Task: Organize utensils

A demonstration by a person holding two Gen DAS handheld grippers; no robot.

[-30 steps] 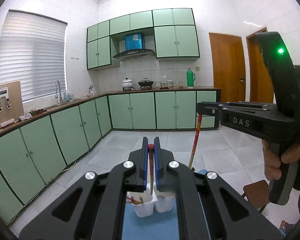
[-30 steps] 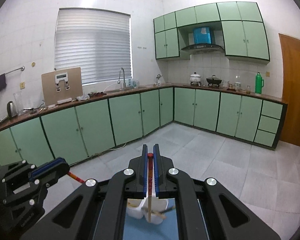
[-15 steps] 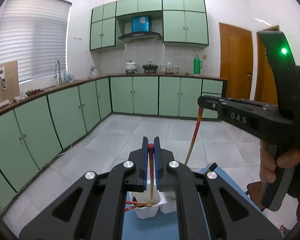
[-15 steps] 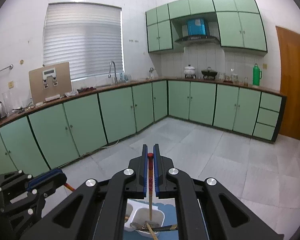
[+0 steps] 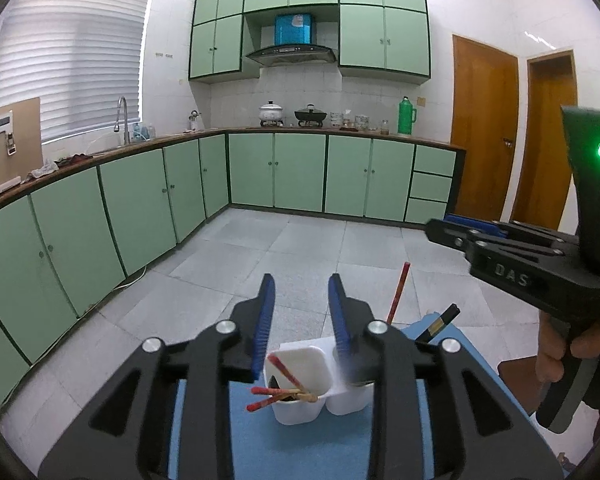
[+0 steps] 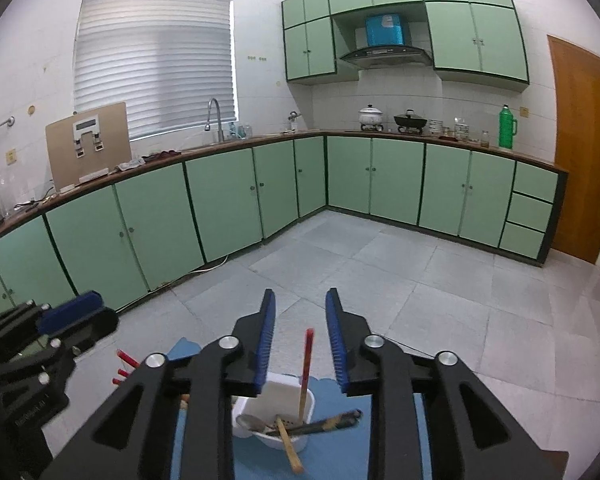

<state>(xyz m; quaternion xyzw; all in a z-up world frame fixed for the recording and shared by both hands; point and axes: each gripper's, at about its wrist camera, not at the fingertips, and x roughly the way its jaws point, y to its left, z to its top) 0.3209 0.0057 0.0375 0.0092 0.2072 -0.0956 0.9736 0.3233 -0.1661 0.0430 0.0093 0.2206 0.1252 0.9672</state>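
Observation:
A white two-compartment utensil holder (image 5: 305,360) stands on a blue mat (image 5: 300,448); it also shows in the right wrist view (image 6: 278,390). Its left compartment holds several red-tipped chopsticks (image 5: 276,390). The other compartment holds an upright red chopstick (image 6: 306,364), a metal spoon (image 6: 252,422), a dark utensil (image 6: 324,424) and a wooden stick (image 6: 290,450). My left gripper (image 5: 302,320) is open and empty just above the holder. My right gripper (image 6: 300,336) is open, with the upright chopstick free between its jaws.
Green kitchen cabinets (image 5: 140,208) and a countertop run along the walls behind a grey tiled floor (image 5: 300,248). A brown stool (image 5: 514,376) stands to the right of the mat. Wooden doors (image 5: 484,128) are at the far right.
Both grippers opened and let go of their red-tipped chopsticks, which now rest in the holder. Both grippers tilted down toward the holder.

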